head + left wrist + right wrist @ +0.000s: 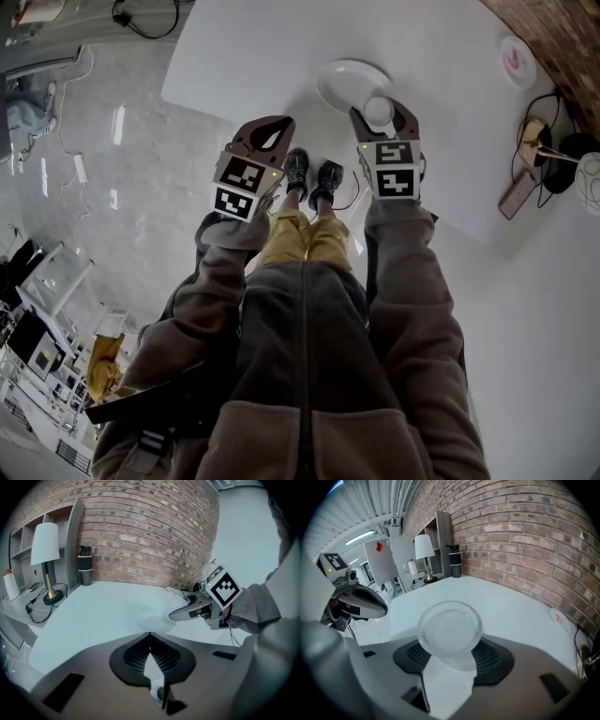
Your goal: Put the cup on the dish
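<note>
A white dish [349, 82] lies on the white table [441, 56], near its front edge. My right gripper [380, 114] is shut on a small pale cup [379, 110], which hangs just on the near side of the dish. In the right gripper view the cup [450, 627] sits upright between the jaws with its mouth towards me, hiding the dish. My left gripper [278, 125] hovers off the table's front edge, left of the dish, its jaws together and holding nothing. In the left gripper view the dish [157, 620] lies just beyond the jaw tips, with the right gripper [180, 614] above it.
A small plate with a red mark [517, 61] rests at the table's far right. A lamp [46, 550] and a black bottle [85, 565] stand by the brick wall. Cables and a brass lamp base [531, 141] crowd the right side. The person's shoes [312, 176] show below the table edge.
</note>
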`<state>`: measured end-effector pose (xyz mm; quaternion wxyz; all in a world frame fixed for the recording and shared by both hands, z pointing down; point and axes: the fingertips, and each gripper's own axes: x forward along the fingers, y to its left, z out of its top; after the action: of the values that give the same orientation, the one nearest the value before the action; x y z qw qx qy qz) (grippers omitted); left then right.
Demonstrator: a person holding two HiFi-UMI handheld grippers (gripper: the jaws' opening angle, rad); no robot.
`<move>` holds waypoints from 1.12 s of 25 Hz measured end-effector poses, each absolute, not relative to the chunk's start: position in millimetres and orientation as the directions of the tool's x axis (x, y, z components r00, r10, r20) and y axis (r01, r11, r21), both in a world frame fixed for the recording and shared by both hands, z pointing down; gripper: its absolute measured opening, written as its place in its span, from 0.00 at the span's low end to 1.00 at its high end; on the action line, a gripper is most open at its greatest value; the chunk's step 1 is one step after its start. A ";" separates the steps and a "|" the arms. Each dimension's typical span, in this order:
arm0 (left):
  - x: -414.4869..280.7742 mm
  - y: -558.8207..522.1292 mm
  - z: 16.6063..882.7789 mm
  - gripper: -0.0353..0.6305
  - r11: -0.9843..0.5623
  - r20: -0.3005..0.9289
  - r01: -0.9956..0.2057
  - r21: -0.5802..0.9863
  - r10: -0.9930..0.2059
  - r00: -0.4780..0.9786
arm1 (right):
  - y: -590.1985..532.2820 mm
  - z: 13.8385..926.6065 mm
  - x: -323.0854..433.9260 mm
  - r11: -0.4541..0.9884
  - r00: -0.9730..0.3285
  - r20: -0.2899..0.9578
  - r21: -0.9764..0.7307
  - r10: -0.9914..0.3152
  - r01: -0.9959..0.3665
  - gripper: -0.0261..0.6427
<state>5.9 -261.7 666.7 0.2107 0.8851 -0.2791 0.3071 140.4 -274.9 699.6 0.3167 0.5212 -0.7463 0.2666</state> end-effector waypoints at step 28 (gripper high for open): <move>-1.3 -249.0 693.8 0.06 -0.735 0.690 -0.634 0.241 -0.330 0.645 | -303.8 753.3 135.4 0.350 -0.254 0.782 -0.049 -0.569 -0.935 0.42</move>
<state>-1.3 -249.0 693.8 0.2384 0.8749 -0.2755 0.3190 135.4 -303.8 753.3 0.3444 0.5043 -0.7459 0.2660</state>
